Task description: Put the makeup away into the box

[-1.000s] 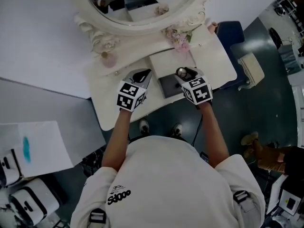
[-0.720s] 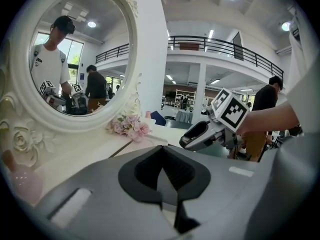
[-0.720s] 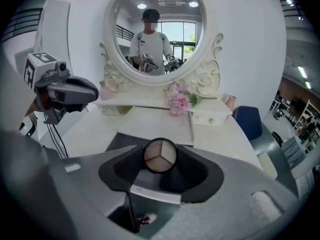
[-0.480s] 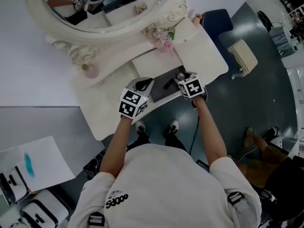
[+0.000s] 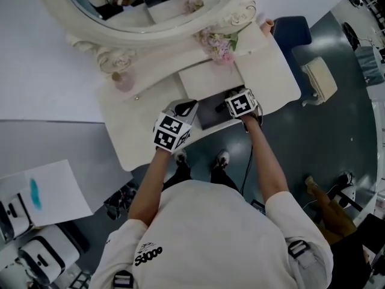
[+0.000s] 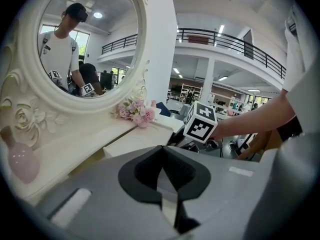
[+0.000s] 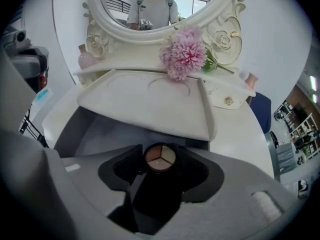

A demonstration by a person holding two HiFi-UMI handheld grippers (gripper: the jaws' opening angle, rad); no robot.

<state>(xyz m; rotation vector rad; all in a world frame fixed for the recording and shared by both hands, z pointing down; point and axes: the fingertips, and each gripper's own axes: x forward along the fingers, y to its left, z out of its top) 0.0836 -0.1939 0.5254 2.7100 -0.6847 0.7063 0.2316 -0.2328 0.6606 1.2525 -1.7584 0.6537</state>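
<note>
Okay so the right gripper (image 7: 160, 176) is clamped on the makeup compact (image 7: 160, 158), a black round pot with a three-shade pan facing up, sitting right between its jaws. Just ahead of and below that gripper is the dark open box (image 7: 115, 134) sunk into the top of the white vanity (image 7: 240, 131), with its lid (image 7: 150, 101) tipped up on the far side. Past the lid there's a pink flower bunch (image 7: 184, 51) and the mirror (image 7: 160, 4). The left gripper (image 6: 167, 184) is clenched tight with nothing in it, just left of the right one, beside the box's left edge. A pink bottle (image 6: 22, 161) stands way off to its left.
</note>
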